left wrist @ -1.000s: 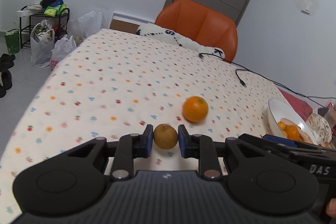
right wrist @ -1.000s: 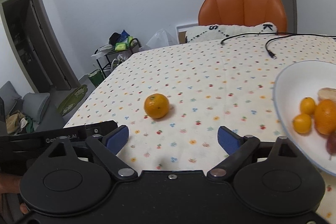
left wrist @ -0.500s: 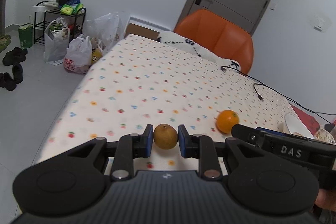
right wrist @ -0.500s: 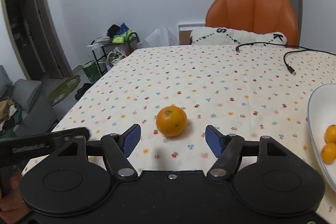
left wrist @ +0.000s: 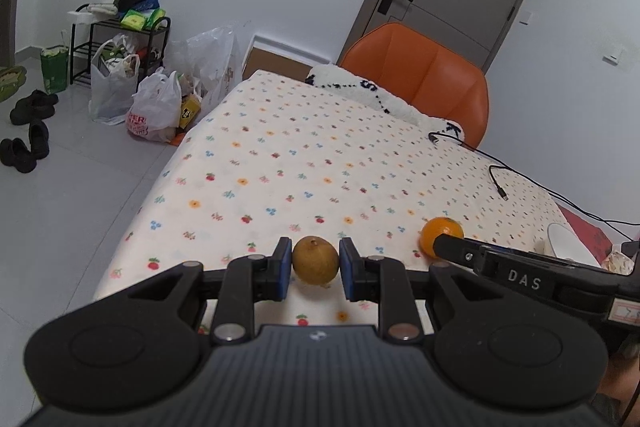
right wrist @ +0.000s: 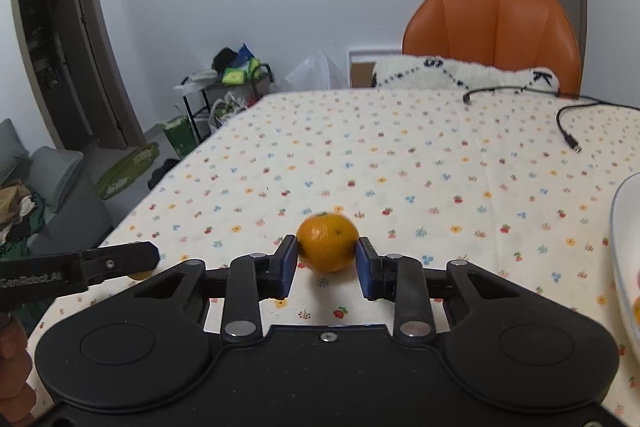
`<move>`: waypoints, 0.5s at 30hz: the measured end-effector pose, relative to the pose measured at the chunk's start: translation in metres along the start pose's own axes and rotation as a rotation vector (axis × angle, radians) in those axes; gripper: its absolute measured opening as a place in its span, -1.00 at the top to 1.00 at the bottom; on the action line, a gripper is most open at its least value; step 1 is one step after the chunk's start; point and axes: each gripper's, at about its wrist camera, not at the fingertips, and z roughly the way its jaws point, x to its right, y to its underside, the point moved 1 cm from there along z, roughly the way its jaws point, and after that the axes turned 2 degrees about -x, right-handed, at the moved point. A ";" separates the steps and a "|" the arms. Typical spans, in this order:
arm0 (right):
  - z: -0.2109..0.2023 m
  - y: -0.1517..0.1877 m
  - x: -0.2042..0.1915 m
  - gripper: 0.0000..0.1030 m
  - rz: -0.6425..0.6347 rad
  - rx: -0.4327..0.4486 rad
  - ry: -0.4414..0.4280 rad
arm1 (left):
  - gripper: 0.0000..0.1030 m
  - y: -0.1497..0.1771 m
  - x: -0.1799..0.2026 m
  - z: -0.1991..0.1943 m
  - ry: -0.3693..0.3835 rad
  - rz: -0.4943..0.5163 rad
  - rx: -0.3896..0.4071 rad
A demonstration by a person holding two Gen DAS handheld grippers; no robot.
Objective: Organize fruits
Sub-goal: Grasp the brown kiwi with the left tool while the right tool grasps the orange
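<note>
A brownish-yellow round fruit [left wrist: 315, 264] is clamped between the blue pads of my left gripper [left wrist: 314, 255], which is shut on it just above the flowered tablecloth [left wrist: 304, 163] near the front left corner. To its right lies an orange [left wrist: 439, 230]. In the right wrist view that orange [right wrist: 327, 241] fills the gap of my right gripper [right wrist: 327, 255], both pads touching its sides. The white fruit bowl [right wrist: 624, 227] shows only its rim at the right edge, and I also see this bowl [left wrist: 560, 239] far right in the left wrist view.
A black cable [right wrist: 568, 131] trails over the far right of the table. An orange chair [right wrist: 492, 35] with a white cushion [right wrist: 460, 75] stands behind the far edge. Bags and a rack [left wrist: 120, 67] sit on the floor to the left.
My right gripper moved up to the orange and its fingers closed from wide apart onto its sides. The left gripper swung left, still holding the brownish fruit.
</note>
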 end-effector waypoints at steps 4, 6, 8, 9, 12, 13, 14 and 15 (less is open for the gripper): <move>-0.017 -0.002 0.008 0.87 0.026 0.032 -0.011 | 0.54 0.000 0.010 -0.002 0.004 0.014 0.002; -0.028 0.000 0.016 1.00 0.047 0.046 -0.013 | 0.54 0.000 0.018 -0.003 0.013 0.029 0.004; -0.038 0.003 0.025 1.00 0.069 0.063 -0.002 | 0.54 0.000 0.028 -0.002 0.024 0.049 0.002; -0.042 0.005 0.030 1.00 0.083 0.062 0.005 | 0.54 0.000 0.034 -0.002 0.030 0.062 0.000; -0.049 0.011 0.042 0.97 0.118 0.059 0.017 | 0.54 0.000 0.050 -0.001 0.048 0.093 0.001; -0.052 0.013 0.045 0.89 0.127 0.055 0.013 | 0.54 0.000 0.054 -0.002 0.052 0.100 0.006; -0.053 0.014 0.047 0.84 0.135 0.053 0.006 | 0.54 0.000 0.058 -0.003 0.055 0.107 0.012; -0.054 0.015 0.049 0.79 0.138 0.053 0.004 | 0.54 0.000 0.060 -0.004 0.057 0.110 0.016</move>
